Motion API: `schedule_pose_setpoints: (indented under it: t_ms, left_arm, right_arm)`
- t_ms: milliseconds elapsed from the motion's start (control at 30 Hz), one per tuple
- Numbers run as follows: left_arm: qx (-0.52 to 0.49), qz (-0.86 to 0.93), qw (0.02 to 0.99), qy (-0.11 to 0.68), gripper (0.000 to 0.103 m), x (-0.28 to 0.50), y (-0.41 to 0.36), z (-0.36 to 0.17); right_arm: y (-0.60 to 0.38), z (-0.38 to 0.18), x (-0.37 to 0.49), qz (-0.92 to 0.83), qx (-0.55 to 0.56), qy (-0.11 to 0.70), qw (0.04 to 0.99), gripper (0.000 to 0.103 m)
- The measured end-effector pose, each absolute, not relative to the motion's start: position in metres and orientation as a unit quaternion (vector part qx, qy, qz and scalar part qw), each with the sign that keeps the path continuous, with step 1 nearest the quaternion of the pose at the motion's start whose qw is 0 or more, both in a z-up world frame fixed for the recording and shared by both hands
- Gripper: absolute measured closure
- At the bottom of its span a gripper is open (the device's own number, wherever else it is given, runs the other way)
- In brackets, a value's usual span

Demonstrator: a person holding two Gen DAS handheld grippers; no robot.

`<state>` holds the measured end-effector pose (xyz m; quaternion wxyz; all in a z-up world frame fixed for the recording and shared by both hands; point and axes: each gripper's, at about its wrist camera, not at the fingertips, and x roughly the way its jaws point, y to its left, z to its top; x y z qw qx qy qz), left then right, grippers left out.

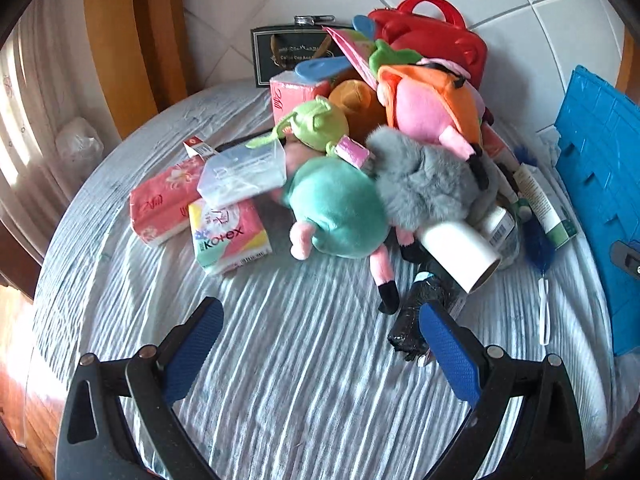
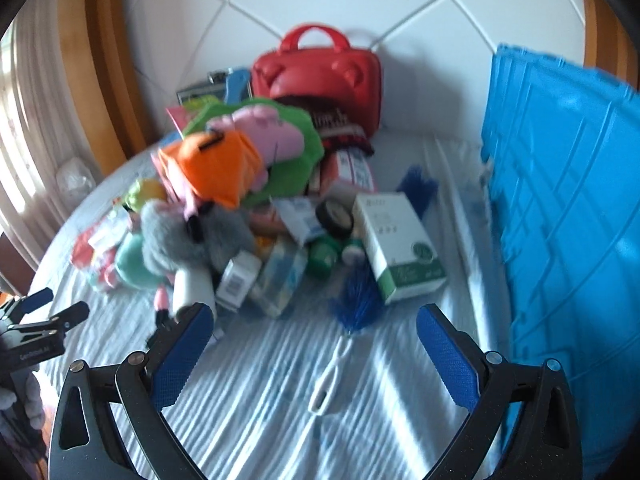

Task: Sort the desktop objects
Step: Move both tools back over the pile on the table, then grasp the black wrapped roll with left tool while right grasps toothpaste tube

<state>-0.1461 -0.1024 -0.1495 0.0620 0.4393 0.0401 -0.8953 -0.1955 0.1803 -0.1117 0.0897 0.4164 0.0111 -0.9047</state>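
Note:
A heap of objects lies on a striped white cloth (image 1: 280, 340). It holds a teal plush (image 1: 340, 208), a grey fluffy toy (image 1: 424, 184), an orange and pink plush (image 1: 432, 108), a white roll (image 1: 464, 252), tissue packs (image 1: 164, 204) and a black bag roll (image 1: 416, 320). My left gripper (image 1: 320, 320) hangs open just short of the heap, its right finger beside the black roll. My right gripper (image 2: 314, 320) is open above a blue brush (image 2: 356, 300) with a white handle. A white and green box (image 2: 396, 240) lies beyond it. The left gripper (image 2: 60, 306) shows at the far left.
A blue plastic crate (image 2: 560, 220) stands along the right side. A red case with a handle (image 2: 320, 68) leans at the back against a white padded headboard (image 2: 360, 0). Wooden frame and curtains are at the left. Bare cloth lies in the foreground.

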Motion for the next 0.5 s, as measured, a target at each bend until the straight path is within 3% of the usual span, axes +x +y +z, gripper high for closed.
schedule_pose_setpoints:
  t_ms: [300,333,400,500]
  left_arm:
    - [0.442,-0.897,-0.003,0.003,0.003,-0.168,-0.063,-0.185]
    - [0.444,-0.896,-0.007,-0.002,0.005,-0.172,-0.058,-0.188]
    - [0.449,-0.893,-0.019,-0.009,0.017,-0.182,-0.049,-0.194]
    - [0.462,-0.886,-0.035,-0.008,0.023,-0.197,-0.038,-0.205]
  right_arm:
    - [0.191,-0.182,-0.210,-0.867,0.494,-0.001,0.056,0.000]
    - [0.194,-0.186,-0.211,-0.865,0.500,-0.005,0.050,0.000]
    - [0.201,-0.196,-0.212,-0.858,0.511,-0.021,0.041,0.000]
    - [0.209,-0.205,-0.214,-0.851,0.523,-0.036,0.029,0.000]
